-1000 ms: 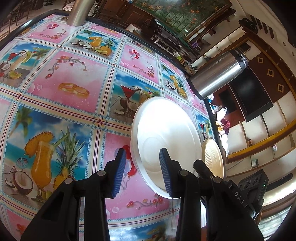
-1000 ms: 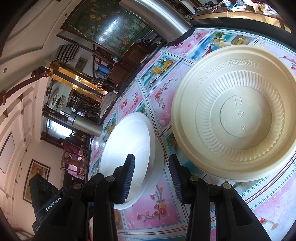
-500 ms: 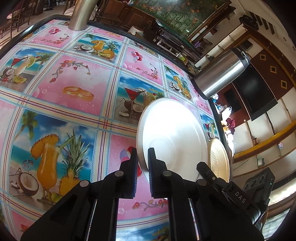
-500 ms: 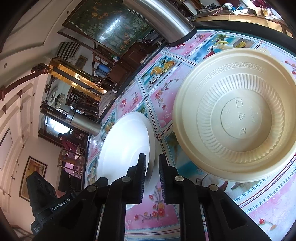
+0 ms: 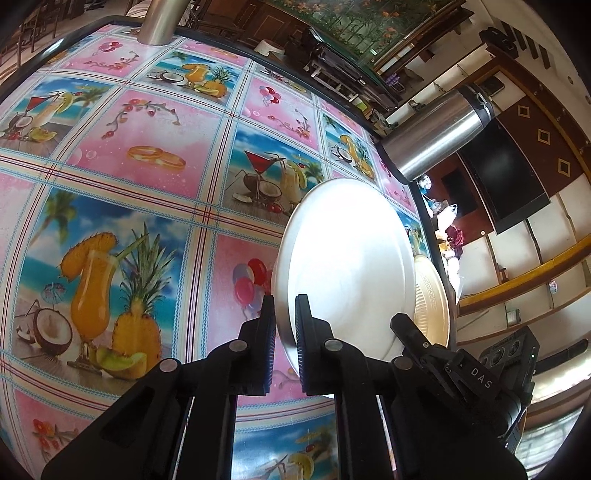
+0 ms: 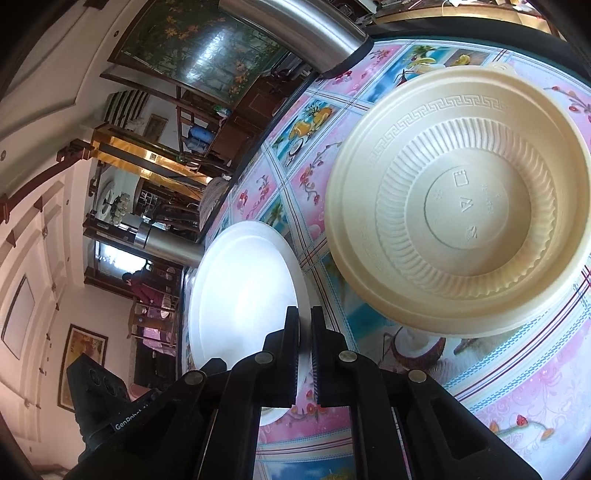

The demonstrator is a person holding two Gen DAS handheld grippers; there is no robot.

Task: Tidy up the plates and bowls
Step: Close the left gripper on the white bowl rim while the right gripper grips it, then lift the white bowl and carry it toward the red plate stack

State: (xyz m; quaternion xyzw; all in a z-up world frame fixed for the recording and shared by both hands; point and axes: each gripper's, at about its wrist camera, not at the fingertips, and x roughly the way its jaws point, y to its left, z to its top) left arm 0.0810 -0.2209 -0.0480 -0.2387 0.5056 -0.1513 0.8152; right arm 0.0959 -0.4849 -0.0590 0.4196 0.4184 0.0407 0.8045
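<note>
A white plate lies on the patterned tablecloth, with a cream ribbed bowl next to it. My left gripper is shut on the plate's near left rim, which shows between the blue pads. In the right wrist view the same plate has its right rim pinched in my right gripper, also shut. The right gripper's black body shows at the plate's far side, in front of the bowl's edge. The left gripper's body is low on the left.
A steel flask stands at the table's far edge beyond the plate. A second steel cylinder stands at the far left corner. The table's dark rim runs close behind the plate. Tablecloth spreads wide to the left.
Both grippers have gone from open to shut, each closing its jaws on the white plate's rim from opposite sides. The hands have hardly shifted.
</note>
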